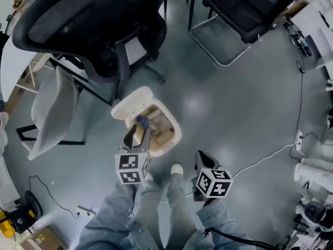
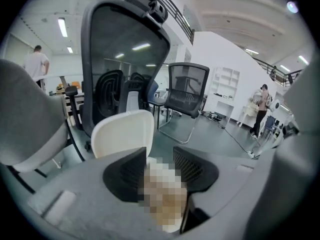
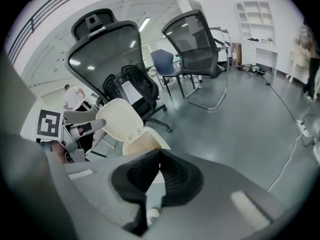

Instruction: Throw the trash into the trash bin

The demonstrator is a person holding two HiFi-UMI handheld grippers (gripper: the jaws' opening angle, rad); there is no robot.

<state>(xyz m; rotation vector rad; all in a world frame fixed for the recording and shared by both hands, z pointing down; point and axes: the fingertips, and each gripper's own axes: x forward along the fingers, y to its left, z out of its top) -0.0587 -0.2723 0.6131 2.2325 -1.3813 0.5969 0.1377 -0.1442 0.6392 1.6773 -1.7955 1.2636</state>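
The grey floor (image 1: 234,103) fills the head view, with the bin (image 1: 175,134) standing on it near the middle. A large black mesh chair (image 1: 88,30) stands just beyond the bin, its base close to the raised lid (image 1: 132,104). A pale chair (image 1: 49,113) is to the bin's left in that view. A second black chair (image 1: 244,7) on a bent metal frame stands well apart, beyond the bin and to its right. The person's legs (image 1: 156,212) in jeans are on the near side of the bin, one white shoe (image 1: 177,169) just short of its rim.

The bin is cream, and its lid is tipped up and back on the side facing the large chair. Trash (image 1: 158,126) lies inside it: brownish pieces, and a blue bit (image 1: 141,121) at the lid end.

The left gripper (image 1: 138,134) hangs over the bin's near rim and points into the opening. Its fingers (image 2: 125,171) stand apart. A mosaic patch covers the gap between them, so what shows there cannot be told. The right gripper (image 1: 204,159) is beside the bin, to its right and off its rim. Its fingers (image 3: 175,176) are together at the tips and grip nothing.

A white cable (image 1: 265,158) runs over the floor well to the right of the bin.
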